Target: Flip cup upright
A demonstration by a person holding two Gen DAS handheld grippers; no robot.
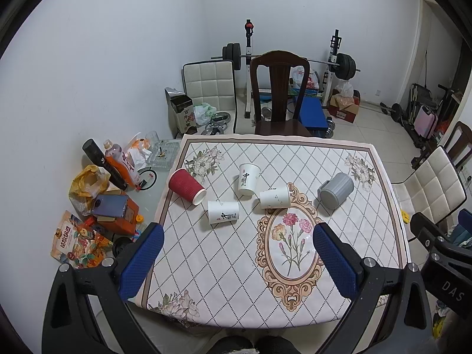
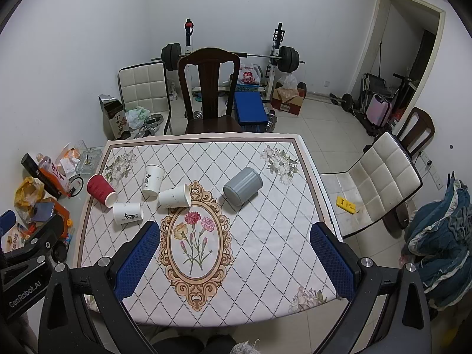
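Several cups sit on the patterned tablecloth [image 1: 224,265]. A red ribbed cup [image 1: 186,186] lies on its side at the left. A white cup with black script [image 1: 223,212] lies on its side in front of it. Another white script cup [image 1: 248,179] stands with its wide end up. A plain white cup [image 1: 275,197] lies on its side, as does a grey ribbed mug [image 1: 336,190]. They also show in the right wrist view: red cup [image 2: 101,190], grey mug [image 2: 242,186]. My left gripper [image 1: 238,239] and right gripper [image 2: 234,237] are both open and empty, held above the table's near half.
A dark wooden chair [image 1: 278,94] stands at the table's far side, a white padded chair [image 2: 380,183] at the right. Bottles, bags and boxes [image 1: 112,194] clutter the surface left of the cloth. Gym weights [image 1: 345,65] stand against the back wall.
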